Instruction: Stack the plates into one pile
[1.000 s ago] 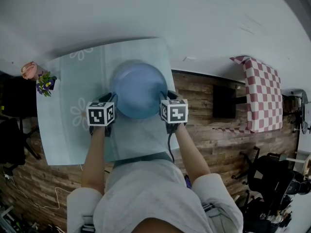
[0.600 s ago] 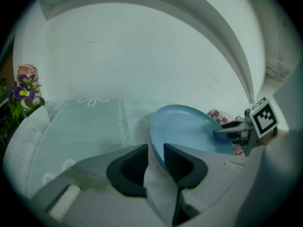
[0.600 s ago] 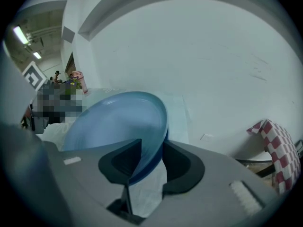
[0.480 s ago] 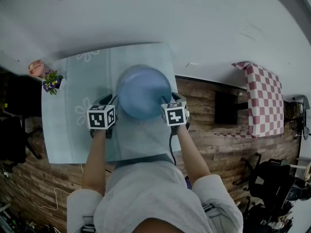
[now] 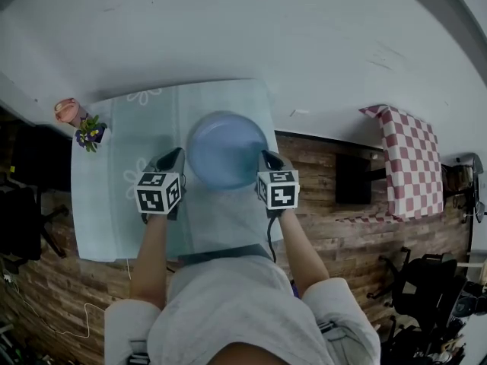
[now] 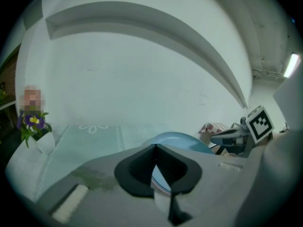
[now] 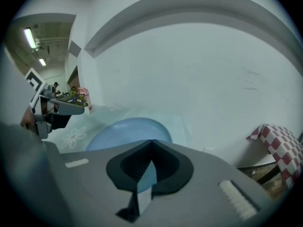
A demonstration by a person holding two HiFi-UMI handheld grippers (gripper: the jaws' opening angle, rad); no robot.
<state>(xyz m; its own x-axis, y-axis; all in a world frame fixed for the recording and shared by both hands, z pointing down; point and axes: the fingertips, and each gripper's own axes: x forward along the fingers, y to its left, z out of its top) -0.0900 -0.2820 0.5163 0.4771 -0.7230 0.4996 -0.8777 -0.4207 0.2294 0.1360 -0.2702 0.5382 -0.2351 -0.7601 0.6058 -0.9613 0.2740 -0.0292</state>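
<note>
Here, a blue plate (image 5: 227, 149) lying on the cloth-covered tabletop (image 5: 114, 204), left tongs (image 5: 172, 158) just beside its left edge, right tongs (image 5: 269, 160) just beside its right edge, both tongs just closed, tips together, nothing clamped between them, small flower pot (image 5: 91, 133) near the far left corner.

The head camera looks steeply down from above the person's shoulders, well above the pale blue-green flower-printed tablecloth (image 5: 137, 135), and takes in the whole table and the plain white wall (image 5: 266, 36) behind it. The camera on the left gripper (image 5: 173, 157) sits low and close behind its own jaws, facing across the table toward that wall. The camera on the right gripper (image 5: 268, 158) does the same from the opposite side. All three views share the round blue plate (image 5: 227, 149) and the small pot of purple flowers (image 5: 91, 134). Each gripper view catches the other gripper at its edge.
</note>
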